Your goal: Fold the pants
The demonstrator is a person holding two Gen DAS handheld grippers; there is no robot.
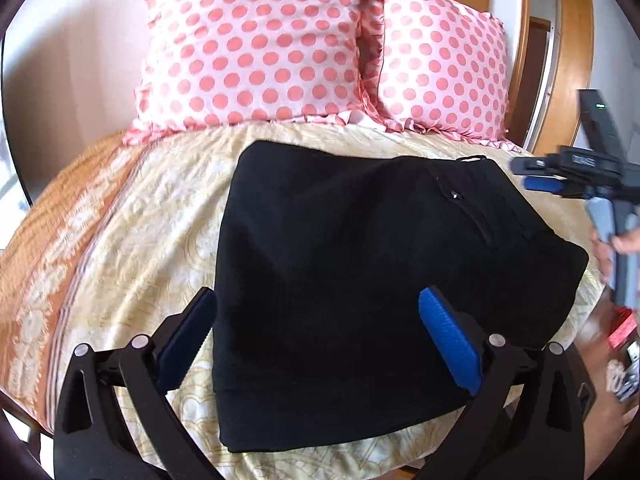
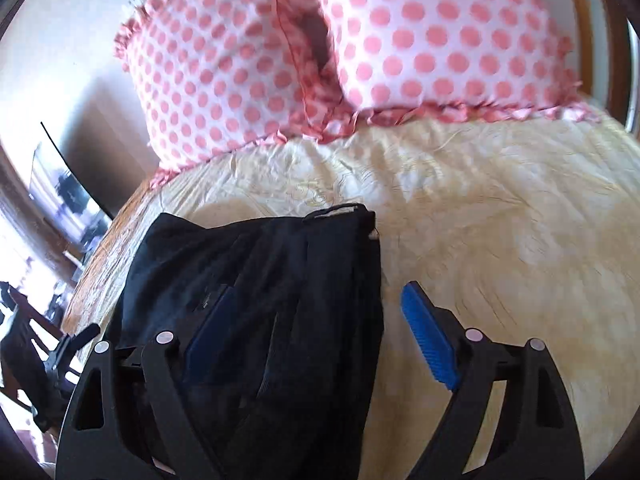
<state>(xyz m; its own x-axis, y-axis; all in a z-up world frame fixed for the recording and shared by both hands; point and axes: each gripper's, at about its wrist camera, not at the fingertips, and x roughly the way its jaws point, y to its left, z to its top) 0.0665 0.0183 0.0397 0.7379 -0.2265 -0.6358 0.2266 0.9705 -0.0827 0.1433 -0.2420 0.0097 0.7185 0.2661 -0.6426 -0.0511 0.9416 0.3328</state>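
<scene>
Black pants (image 1: pixel 360 272) lie folded into a compact block on the yellow bedspread (image 1: pixel 160 208), their waistband with a white label toward the pillows. My left gripper (image 1: pixel 316 296) hovers open over the block's near left edge, one finger above the bedspread and the other above the cloth. My right gripper (image 1: pixel 524 174) appears at the far right of the left wrist view, in a person's hand (image 1: pixel 624 240). In the right wrist view the right gripper (image 2: pixel 320 290) is open astride the right edge of the pants (image 2: pixel 248 280). Nothing is pinched between either pair of pads.
Two pink polka-dot pillows (image 1: pixel 256 48) (image 2: pixel 440 36) lean at the head of the bed. An orange patterned border (image 1: pixel 52 248) runs down the bedspread's left side. A wooden frame (image 1: pixel 568 60) stands behind at the right. Open bedspread (image 2: pixel 500 220) stretches right of the pants.
</scene>
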